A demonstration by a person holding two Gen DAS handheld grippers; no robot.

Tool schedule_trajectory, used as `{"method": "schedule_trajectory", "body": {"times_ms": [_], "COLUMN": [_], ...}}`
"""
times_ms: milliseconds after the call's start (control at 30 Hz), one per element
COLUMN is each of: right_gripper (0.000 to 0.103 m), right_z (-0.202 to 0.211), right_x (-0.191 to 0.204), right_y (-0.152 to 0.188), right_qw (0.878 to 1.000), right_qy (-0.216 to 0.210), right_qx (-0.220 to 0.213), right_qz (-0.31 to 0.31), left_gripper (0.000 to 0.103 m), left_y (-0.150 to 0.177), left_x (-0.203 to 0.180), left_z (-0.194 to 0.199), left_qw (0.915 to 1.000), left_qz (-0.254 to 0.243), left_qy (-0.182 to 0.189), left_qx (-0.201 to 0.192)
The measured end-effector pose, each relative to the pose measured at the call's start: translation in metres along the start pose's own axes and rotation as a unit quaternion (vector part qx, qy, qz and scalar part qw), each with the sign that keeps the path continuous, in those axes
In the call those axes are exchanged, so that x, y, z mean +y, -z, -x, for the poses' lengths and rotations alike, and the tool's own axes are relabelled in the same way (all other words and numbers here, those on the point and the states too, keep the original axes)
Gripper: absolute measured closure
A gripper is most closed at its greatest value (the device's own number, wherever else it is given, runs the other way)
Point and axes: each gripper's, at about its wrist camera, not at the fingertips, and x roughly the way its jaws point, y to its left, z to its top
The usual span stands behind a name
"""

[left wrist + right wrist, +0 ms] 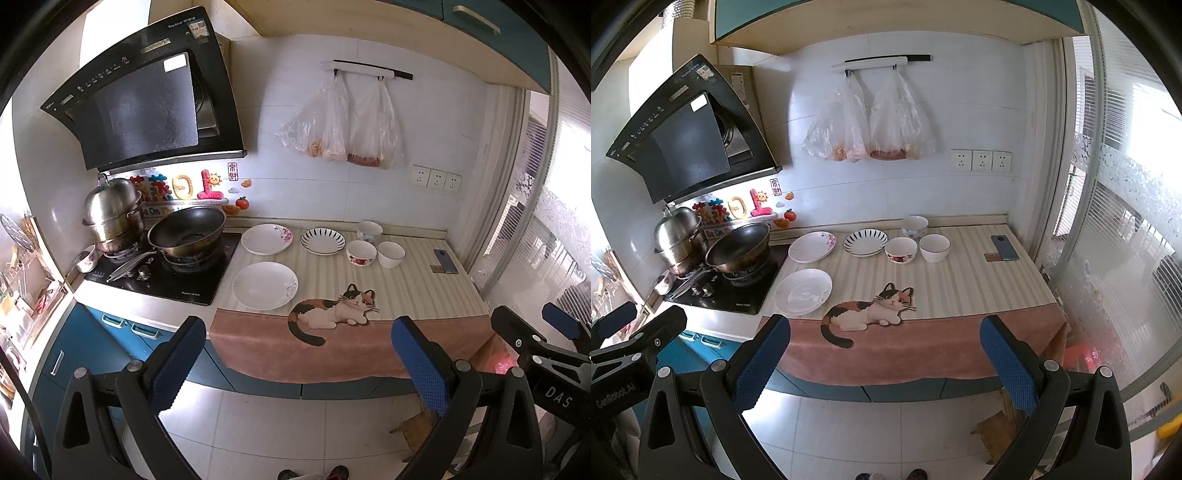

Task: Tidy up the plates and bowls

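We hold the left hand-held gripper (295, 362) and the right hand-held gripper (884, 360) back from the bench (417, 284), above the floor, each with jaws spread wide and grasping nothing. We take the cat picture (334, 308) on the bench cloth as landmark. Just left of the cat lies a white plate (264, 285). Behind that plate, beside the hob (162, 271), lies a floral plate (266, 239). Directly behind the cat lies a striped plate (322, 240). Behind and right of the cat stand three bowls: a floral bowl (361, 253), a white bowl (390, 254) just beside it, and a third bowl (369, 230) nearer the wall. A phone (445, 260) lies far right of the cat.
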Motion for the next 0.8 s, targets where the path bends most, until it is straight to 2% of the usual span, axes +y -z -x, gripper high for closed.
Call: {"method": "schedule_trajectory", "body": {"times_ms": [800], "right_gripper": [0.0], "right_z": [-0.0067], "right_x": [0.0082], "right_y": [-0.0025], "right_qw": [1.0], "right_qy": [-0.001], "right_qx": [0.001], "right_qz": [0.006], "left_gripper": [0.0], "left_y": [-0.0023], "left_x": [0.0016], "left_z": [-0.0022], "left_qw": [1.0], "left_qz": [0.0], "left_qy": [0.001], "left_qx": [0.001]}}
